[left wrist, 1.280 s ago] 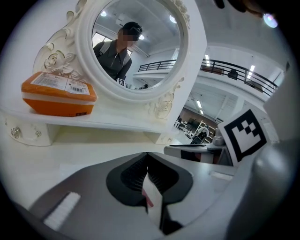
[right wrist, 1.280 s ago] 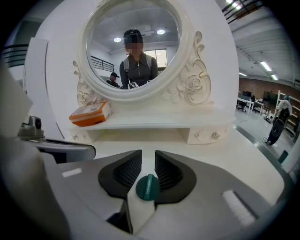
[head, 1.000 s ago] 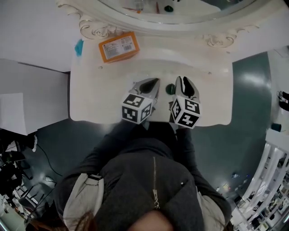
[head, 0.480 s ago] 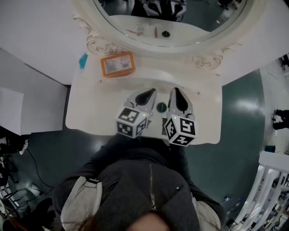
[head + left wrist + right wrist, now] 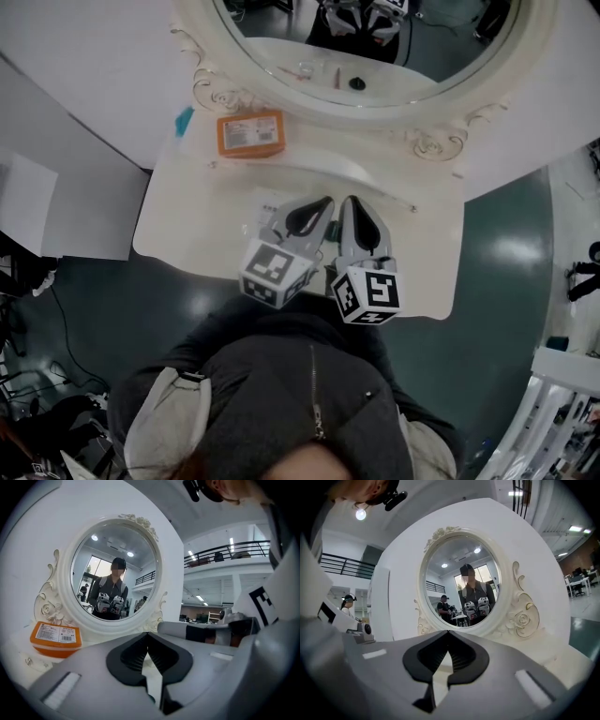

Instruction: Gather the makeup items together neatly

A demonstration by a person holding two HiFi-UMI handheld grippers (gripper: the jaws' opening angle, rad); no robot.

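The left gripper and right gripper hover above the counter, jaws clenched on nothing, the right's having just been closing. The orange box sits alone at eleven o'clock, so gathering looks unfinished.

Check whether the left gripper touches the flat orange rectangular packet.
Apart. The head view shows a strip of bare white tabletop between the left gripper and the orange packet.
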